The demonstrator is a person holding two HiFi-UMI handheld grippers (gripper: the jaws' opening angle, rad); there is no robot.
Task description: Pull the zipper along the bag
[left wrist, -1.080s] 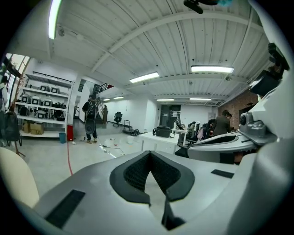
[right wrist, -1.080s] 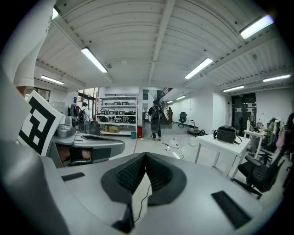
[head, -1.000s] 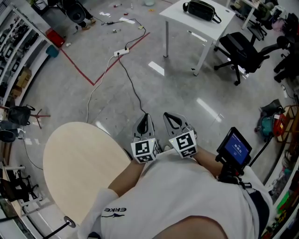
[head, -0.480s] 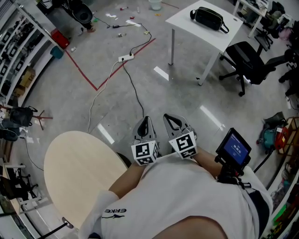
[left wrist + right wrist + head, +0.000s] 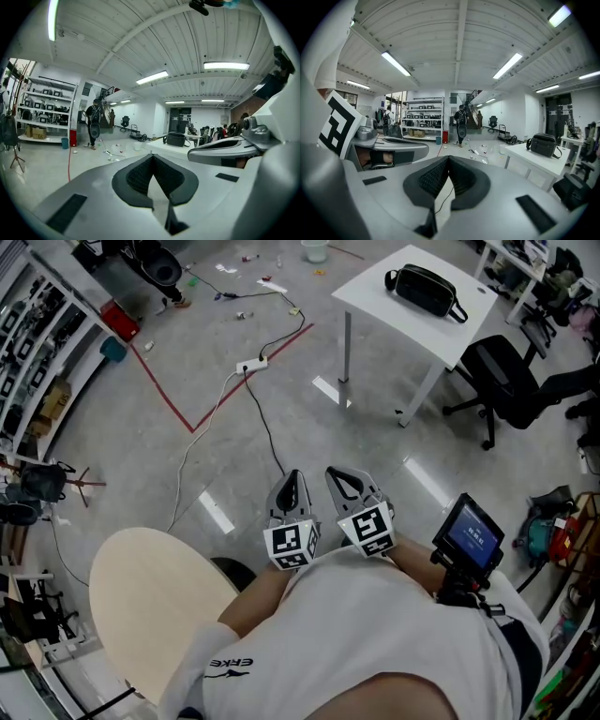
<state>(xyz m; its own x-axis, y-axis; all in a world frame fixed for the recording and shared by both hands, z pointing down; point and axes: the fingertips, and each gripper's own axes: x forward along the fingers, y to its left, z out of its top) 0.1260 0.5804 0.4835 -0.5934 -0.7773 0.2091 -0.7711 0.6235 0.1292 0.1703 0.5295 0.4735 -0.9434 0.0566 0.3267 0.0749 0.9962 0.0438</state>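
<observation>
A: Where is the bag [image 5: 427, 289]?

B: On the white table [image 5: 375, 287], well apart from both grippers. It lies ahead and to the right, across a stretch of bare floor.

A: And the grippers?

B: The left gripper [image 5: 292, 476] and right gripper [image 5: 343, 478] are held side by side, close to the person's chest, pointing forward. In each gripper view the pads meet at the tips with nothing between them, so both are closed and empty.

A: Which one is nearer?

B: The right, I judge, but only slightly. The bag sits off to the right in the right gripper view [image 5: 543, 144] and right of centre in the left gripper view [image 5: 176, 138].

A: How does it lie?

B: Its long axis runs roughly along the tabletop, slanting from upper left to lower right in the head view. It is black, boxy and low, with a strap looping off its right end.

A: The zipper?

B: Too small to make out from here. The next move probably needs an approach to the table before anything can be gripped.
</observation>
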